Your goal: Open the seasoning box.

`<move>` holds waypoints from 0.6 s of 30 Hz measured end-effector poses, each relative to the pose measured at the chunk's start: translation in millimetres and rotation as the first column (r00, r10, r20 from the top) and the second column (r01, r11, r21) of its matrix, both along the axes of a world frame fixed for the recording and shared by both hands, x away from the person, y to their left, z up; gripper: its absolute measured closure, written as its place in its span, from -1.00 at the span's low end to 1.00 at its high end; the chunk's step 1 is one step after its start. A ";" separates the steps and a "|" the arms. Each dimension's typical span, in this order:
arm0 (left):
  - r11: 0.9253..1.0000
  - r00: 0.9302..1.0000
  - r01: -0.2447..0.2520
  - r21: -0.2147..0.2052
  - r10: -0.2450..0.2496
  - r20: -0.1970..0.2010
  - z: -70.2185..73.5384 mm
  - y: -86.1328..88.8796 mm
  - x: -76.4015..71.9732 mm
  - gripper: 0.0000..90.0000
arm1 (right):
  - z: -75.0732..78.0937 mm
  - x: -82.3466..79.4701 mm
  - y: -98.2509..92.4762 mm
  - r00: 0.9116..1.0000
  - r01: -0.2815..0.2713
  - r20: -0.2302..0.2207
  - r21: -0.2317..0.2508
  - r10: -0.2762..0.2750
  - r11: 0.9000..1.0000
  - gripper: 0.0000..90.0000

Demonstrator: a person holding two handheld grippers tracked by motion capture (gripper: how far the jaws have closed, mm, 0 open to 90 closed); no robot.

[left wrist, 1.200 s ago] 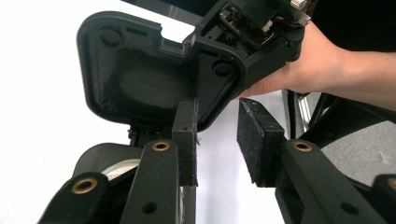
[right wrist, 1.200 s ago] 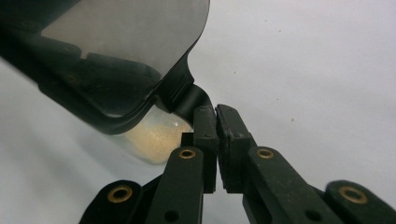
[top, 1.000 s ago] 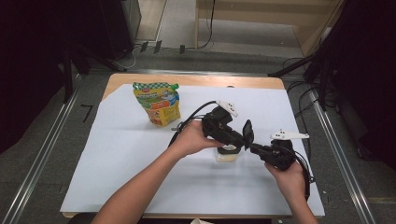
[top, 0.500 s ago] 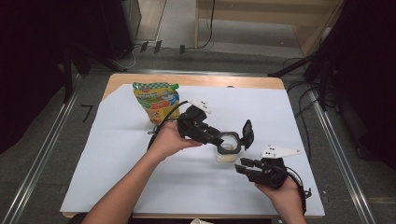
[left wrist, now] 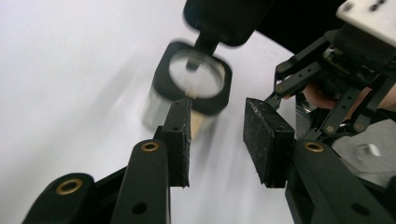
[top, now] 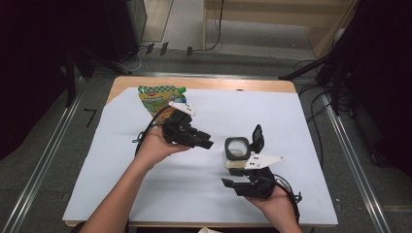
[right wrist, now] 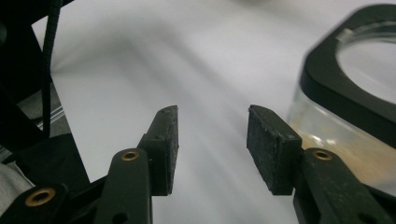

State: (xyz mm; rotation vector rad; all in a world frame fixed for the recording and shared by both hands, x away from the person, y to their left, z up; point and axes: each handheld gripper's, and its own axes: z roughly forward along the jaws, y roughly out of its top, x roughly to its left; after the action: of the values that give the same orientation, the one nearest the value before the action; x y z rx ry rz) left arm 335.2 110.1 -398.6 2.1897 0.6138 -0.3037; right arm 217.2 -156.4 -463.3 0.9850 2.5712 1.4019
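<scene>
Two tongs are in my hands, both apart from the clear jar [top: 237, 154] standing mid-tabletop [top: 121, 194] with its black flip lid [top: 257, 136] up. The risk I see: the jar stands free, so a careless sweep could knock it over and spill it. The left tongs [top: 206, 143] have just been closing, the right tongs [top: 229, 184] opening; both stand part open with nothing between the pads. A snack pouch [top: 156, 96] lies behind.
</scene>
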 end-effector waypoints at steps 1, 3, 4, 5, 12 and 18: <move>1.000 1.000 0.000 0.000 0.000 0.000 0.0 0.0 0.0 0.39 | 0.0 0.0 0.0 1.000 0.000 0.000 0.000 0.000 1.000 0.22; 1.000 1.000 -0.011 0.016 0.010 0.010 -2.1 8.3 0.5 0.37 | -0.1 -0.3 12.0 1.000 -0.021 0.004 0.005 0.021 1.000 0.22; 1.000 1.000 -0.016 0.026 0.015 0.021 -2.0 11.9 0.4 0.37 | -0.1 -0.3 12.0 1.000 -0.021 0.004 0.005 0.021 1.000 0.22; 0.999 0.999 -0.021 0.036 0.019 0.032 -1.7 15.3 1.0 0.33 | -0.2 -0.4 16.2 0.999 -0.033 0.005 0.002 0.033 0.999 0.22; 0.995 0.993 -0.097 0.005 0.097 0.066 6.0 45.0 4.2 0.21 | 2.5 8.1 44.4 0.996 -0.087 0.010 -0.001 0.087 0.996 0.26; 0.989 0.987 -0.149 -0.010 0.150 0.061 8.1 66.4 8.6 0.29 | -1.6 18.6 68.7 0.991 -0.137 -0.001 0.004 0.137 0.991 0.33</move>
State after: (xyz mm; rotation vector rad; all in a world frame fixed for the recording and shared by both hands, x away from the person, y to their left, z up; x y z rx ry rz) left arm 343.8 176.5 -390.5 2.1254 0.7368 -0.1577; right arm 235.7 -87.7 -464.9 0.8239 2.6849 1.4369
